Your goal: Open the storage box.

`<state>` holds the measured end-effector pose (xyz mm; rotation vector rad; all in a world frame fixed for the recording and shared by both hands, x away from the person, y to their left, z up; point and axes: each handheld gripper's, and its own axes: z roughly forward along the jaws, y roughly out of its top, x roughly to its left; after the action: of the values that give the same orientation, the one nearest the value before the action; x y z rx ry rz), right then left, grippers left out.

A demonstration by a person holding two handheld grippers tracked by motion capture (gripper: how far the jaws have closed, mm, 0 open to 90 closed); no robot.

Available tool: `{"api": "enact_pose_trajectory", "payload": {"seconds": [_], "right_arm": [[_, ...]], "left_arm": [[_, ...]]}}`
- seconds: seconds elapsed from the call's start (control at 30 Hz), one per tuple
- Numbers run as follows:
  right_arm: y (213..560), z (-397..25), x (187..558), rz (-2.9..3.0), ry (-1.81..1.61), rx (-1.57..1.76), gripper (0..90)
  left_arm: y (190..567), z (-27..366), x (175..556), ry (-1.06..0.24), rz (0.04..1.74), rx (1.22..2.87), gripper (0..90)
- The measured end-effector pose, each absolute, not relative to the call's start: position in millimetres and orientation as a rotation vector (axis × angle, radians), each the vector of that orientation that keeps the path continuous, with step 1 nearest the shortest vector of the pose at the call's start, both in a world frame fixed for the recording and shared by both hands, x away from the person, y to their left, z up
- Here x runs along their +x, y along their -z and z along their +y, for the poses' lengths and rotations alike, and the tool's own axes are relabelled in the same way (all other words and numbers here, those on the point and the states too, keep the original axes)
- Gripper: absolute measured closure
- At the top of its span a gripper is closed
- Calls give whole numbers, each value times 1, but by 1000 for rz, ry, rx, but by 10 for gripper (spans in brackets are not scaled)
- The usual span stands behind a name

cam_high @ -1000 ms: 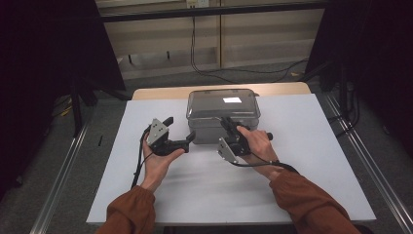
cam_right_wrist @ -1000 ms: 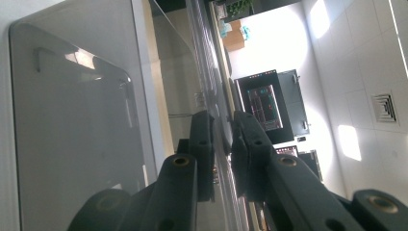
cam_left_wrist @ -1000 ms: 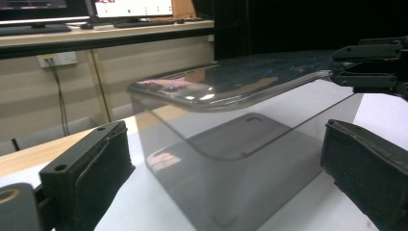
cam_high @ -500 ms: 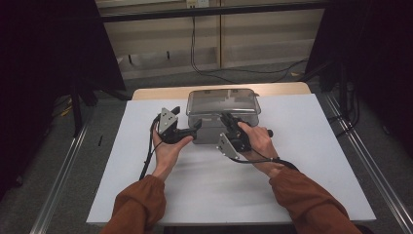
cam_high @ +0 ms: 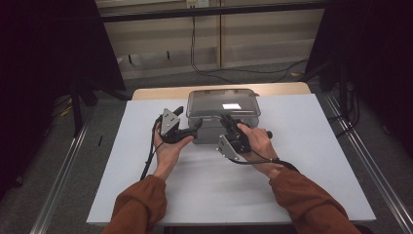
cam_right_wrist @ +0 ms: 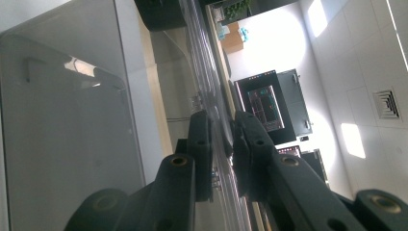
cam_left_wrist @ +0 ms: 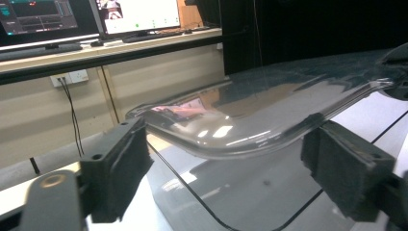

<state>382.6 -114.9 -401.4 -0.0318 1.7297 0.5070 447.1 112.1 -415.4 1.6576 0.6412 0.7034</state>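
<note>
- Clear plastic storage box with a smoky transparent lid [cam_high: 222,117] stands at the far middle of the white table sheet [cam_high: 302,161], near its far edge, with a hand at each side of its near face; it looks placed centrally so both hands can reach the lid rim.
- Left gripper [cam_high: 195,129], held in the person's left hand [cam_high: 168,148], sits at the box's near left corner. In the left gripper view its black padded jaws stand wide apart, one pad [cam_left_wrist: 118,166] on each side of the lid's curved corner [cam_left_wrist: 231,130], neither clearly touching it. My reading: it is lined up around the rim, ready to close on it.
- Between the two grippers runs the box's near wall, with the lid resting on top.
- Right gripper [cam_high: 229,126], in the right hand [cam_high: 255,141], meets the box's near right part. In the right gripper view its jaws are drawn close on the lid's thin clear edge [cam_right_wrist: 219,120], pinching it. That hold probably steadies or lifts the lid on that side.
</note>
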Motion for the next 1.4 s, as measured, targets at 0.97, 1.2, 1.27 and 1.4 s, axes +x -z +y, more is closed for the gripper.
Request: {"api": "enact_pose_trajectory", "payload": {"seconds": [0.97,1.2,1.27,1.4], "right_arm": [[393,-176,392,1867,-839,410,240],[389,-191,395,1888,-943,535,194],[387,-199,398,1908,-1007,605,166],[388,-207,401,1934,-1060,638,115]], "left_arm": [[414,111,449,-704,636,1655,278],[415,111,450,-685,653,1639,285],[415,111,450,-685,658,1636,285],[415,111,450,-692,656,1638,285]]}}
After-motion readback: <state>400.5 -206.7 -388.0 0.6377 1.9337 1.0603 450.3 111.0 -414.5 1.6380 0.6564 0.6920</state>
